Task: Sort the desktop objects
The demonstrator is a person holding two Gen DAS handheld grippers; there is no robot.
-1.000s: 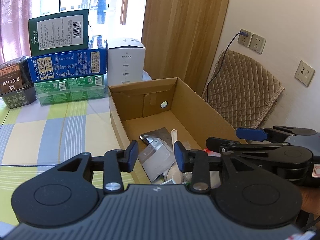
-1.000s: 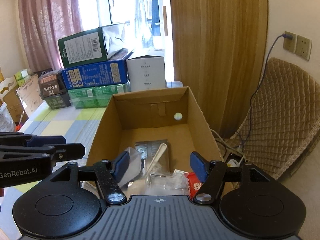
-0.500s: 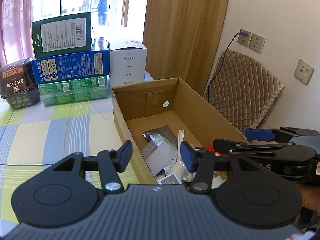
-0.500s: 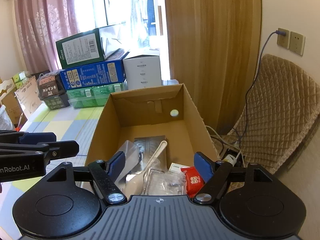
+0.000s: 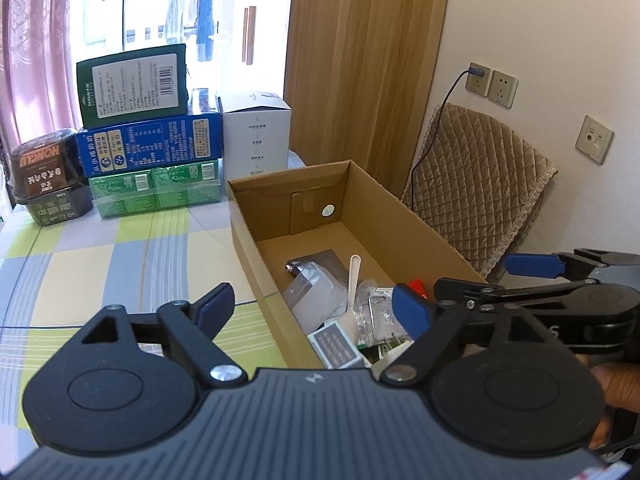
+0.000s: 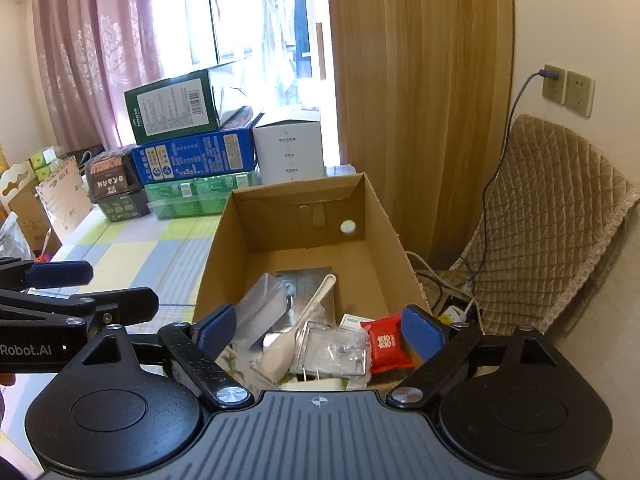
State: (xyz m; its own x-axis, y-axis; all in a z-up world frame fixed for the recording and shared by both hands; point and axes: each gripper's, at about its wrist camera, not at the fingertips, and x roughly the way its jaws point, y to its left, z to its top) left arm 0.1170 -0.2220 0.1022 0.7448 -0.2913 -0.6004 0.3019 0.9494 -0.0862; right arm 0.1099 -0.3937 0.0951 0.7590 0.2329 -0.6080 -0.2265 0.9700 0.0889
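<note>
An open cardboard box (image 5: 400,232) (image 6: 296,216) stands on the checked tablecloth (image 5: 100,256). In it lie a white plastic spoon (image 5: 353,276) (image 6: 316,300), a red packet (image 6: 386,344), a silver foil pouch (image 5: 320,264), a clear bag with a metal hook (image 6: 332,350) and a small grey-labelled card (image 5: 334,342). My left gripper (image 5: 312,306) (image 6: 104,286) hovers over the box's near left corner. Its jaws are opening and nothing is between the pads. My right gripper (image 6: 320,326) (image 5: 480,274) hangs above the near end of the box, jaws also opening, holding nothing.
At the back of the table a dark green box (image 5: 134,84) tops a blue box (image 5: 150,148) and green packs (image 5: 156,192). Beside them are a white box (image 5: 258,136) and dark tubs (image 5: 44,172). A quilted chair (image 5: 480,184) and a plugged-in cable stand right of the box.
Both grippers' jaws have spread wider. Both have drawn back and up from the box, so more of its contents shows.
</note>
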